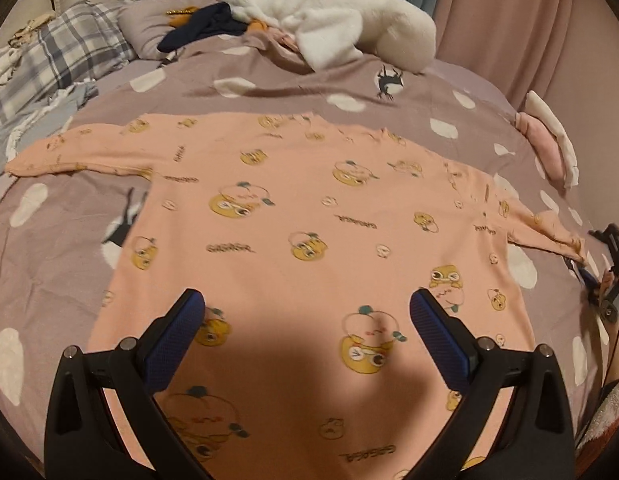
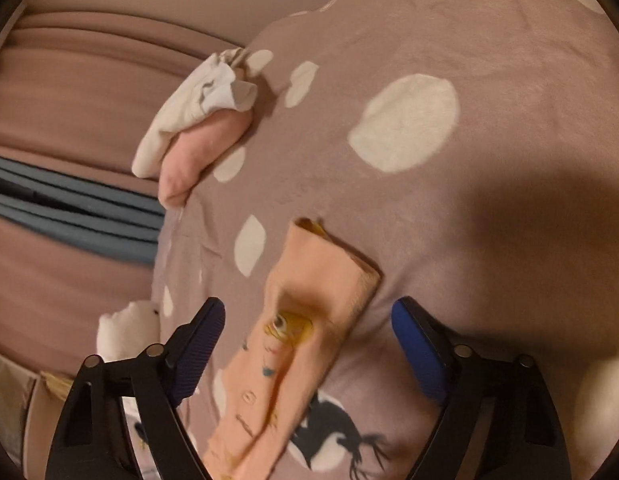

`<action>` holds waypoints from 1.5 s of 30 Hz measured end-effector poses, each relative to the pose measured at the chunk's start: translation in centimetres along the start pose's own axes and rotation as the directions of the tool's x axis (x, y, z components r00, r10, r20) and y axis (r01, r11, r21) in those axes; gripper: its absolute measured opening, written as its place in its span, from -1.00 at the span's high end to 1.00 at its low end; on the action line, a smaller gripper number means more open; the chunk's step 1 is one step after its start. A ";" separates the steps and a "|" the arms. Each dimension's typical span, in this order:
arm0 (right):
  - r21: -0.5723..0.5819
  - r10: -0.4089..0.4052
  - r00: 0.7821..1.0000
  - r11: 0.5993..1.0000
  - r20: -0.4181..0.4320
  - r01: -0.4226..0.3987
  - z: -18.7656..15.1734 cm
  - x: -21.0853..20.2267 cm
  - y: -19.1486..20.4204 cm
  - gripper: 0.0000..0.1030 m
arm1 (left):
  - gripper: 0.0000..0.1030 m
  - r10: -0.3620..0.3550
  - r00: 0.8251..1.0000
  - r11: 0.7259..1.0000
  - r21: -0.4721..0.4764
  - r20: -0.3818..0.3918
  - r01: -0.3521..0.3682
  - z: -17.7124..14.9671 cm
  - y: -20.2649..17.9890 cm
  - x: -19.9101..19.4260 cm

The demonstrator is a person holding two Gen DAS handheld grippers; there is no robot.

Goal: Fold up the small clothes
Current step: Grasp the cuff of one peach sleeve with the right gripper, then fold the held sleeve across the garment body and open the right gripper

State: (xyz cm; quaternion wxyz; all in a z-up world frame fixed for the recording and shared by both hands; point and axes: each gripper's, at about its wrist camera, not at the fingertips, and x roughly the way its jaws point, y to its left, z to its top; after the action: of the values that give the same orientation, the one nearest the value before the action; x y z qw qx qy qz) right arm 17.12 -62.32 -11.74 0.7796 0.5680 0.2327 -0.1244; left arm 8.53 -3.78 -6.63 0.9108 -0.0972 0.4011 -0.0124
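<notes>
Left wrist view, peach shirt (image 1: 293, 216) spread flat on mauve spotted duvet (image 1: 69, 240), left gripper (image 1: 307, 312) held apart above its hem, right gripper (image 2: 307, 334) parted astride the sleeve cuff (image 2: 329, 276), nothing clamped.

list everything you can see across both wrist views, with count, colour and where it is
shirt: one, peach with yellow cartoon print, spread flat mid-bed, sleeves out to both sides
right sleeve cuff: one, peach, lying between the right tongs' open fingers, not gripped
bedcover: one, mauve with white spots and dark deer, under everything
folded clothes: one small stack, pink and white, at the bed's edge
white fleece: one heap, far end of the bed
navy garment: one, beside the fleece
plaid cloth: one, grey-blue, far left
curtain: pink, behind the bed
left tongs: black with blue pads, open above the shirt's hem
right tongs: black with blue pads, open
</notes>
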 end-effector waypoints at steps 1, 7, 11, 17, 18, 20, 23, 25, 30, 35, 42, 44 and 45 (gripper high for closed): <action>0.003 -0.004 1.000 1.000 0.003 0.004 0.2 0.1 -0.2 -0.11 | -0.99 -0.011 1.000 1.000 -0.004 -0.006 0.011 0.0 -0.1 0.0; 0.100 0.033 0.999 0.995 -0.028 -0.030 1.4 0.7 -2.7 0.79 | -0.99 -0.039 0.999 0.998 0.040 -0.001 0.039 -0.2 -1.2 -0.4; 0.053 0.067 0.998 0.996 0.009 -0.067 1.3 -0.9 -0.9 0.79 | -0.99 -0.028 0.999 0.999 0.024 0.029 0.027 0.1 -0.8 -1.2; -0.145 0.130 0.992 0.981 -0.001 -0.129 -0.7 -4.2 8.0 0.79 | -0.99 -0.044 0.998 0.999 0.008 0.040 0.044 0.8 0.9 -3.5; -0.194 0.134 0.991 0.972 -0.012 -0.134 -1.8 -4.8 10.0 0.79 | -0.99 -0.032 0.999 0.999 -0.005 0.044 0.033 1.1 1.7 -4.0; -0.272 0.124 0.992 0.954 -0.034 -0.129 -3.6 -5.1 13.2 0.79 | -0.99 -0.028 0.997 0.997 -0.066 0.069 0.033 1.4 3.8 -5.2; -0.357 0.125 0.989 0.923 -0.077 -0.145 -7.4 -4.8 17.5 0.79 | -0.99 -0.019 0.996 0.987 -0.159 0.085 0.032 2.0 7.6 -6.9; -0.397 0.138 0.983 0.900 -0.125 -0.177 -10.7 -4.2 19.7 0.79 | -0.99 0.011 0.996 0.988 -0.156 0.087 0.002 2.3 9.5 -7.8; -0.466 0.120 0.958 0.854 -0.260 -0.233 -19.9 -0.9 24.2 0.79 | -0.99 0.083 0.983 0.990 -0.127 0.163 -0.063 2.7 13.8 -11.0; -0.550 0.055 0.934 0.795 -0.352 -0.255 -27.9 2.3 27.3 0.79 | -0.99 0.123 0.981 0.980 -0.171 0.148 -0.098 2.5 18.6 -12.0; -0.623 -0.084 0.891 0.744 -0.447 -0.243 -38.8 5.5 26.7 0.79 | -0.99 0.146 0.983 0.952 -0.286 0.111 -0.109 1.9 23.8 -12.7; -0.659 -0.132 0.884 0.717 -0.448 -0.226 -41.2 6.4 26.5 0.79 | -0.99 0.157 0.981 0.948 -0.297 0.115 -0.117 1.9 24.4 -13.0; -0.672 -0.149 0.882 0.707 -0.447 -0.221 -42.1 6.6 26.3 0.79 | -0.99 0.166 0.979 0.946 -0.300 0.116 -0.125 1.8 24.5 -13.2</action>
State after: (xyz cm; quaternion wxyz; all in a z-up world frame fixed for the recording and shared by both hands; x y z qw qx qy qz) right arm 25.54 -13.68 -3.71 0.8582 0.2433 0.4324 0.1313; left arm -0.47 21.92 -0.42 0.9108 -0.2009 0.3399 0.1208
